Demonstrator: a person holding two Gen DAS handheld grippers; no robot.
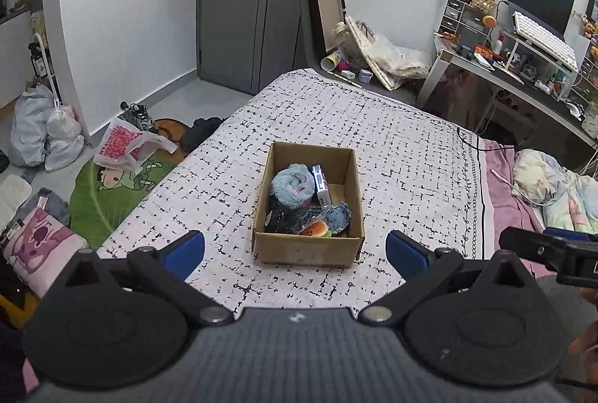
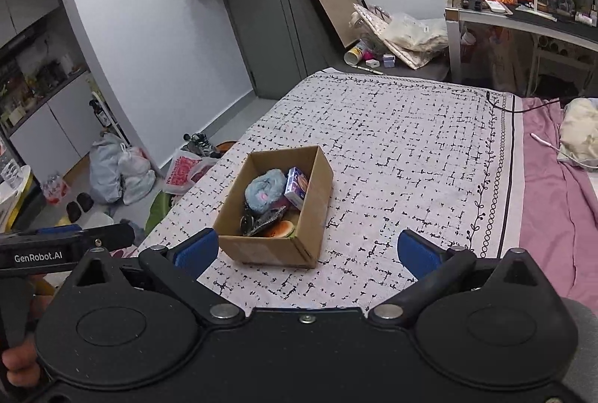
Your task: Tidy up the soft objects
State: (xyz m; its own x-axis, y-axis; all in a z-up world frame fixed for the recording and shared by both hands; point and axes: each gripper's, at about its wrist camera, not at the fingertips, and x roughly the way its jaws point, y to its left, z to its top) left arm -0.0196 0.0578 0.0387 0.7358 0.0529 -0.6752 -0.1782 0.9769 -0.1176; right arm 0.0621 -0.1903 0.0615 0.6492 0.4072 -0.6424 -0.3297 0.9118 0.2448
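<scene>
A brown cardboard box (image 1: 306, 249) stands on the bed's white black-flecked cover (image 1: 392, 141). Inside it lie a fluffy blue plush (image 1: 291, 184), a small printed carton (image 1: 321, 182), a grey-blue soft toy (image 1: 336, 216), a dark bundle (image 1: 280, 220) and an orange slice-shaped toy (image 1: 317, 228). My left gripper (image 1: 295, 253) is open and empty, held just short of the box. In the right wrist view the box (image 2: 276, 249) sits ahead and left, with the plush (image 2: 263, 191) and carton (image 2: 297, 186) inside. My right gripper (image 2: 308, 253) is open and empty above the cover.
A pink sheet (image 2: 553, 201) and crumpled bedding (image 1: 553, 186) lie at the right. A cluttered desk (image 1: 523, 66) stands beyond. Bags (image 1: 45, 134), shoes (image 1: 138, 115) and a green rug (image 1: 112, 193) cover the floor left of the bed. A grey door (image 1: 239, 10) is behind.
</scene>
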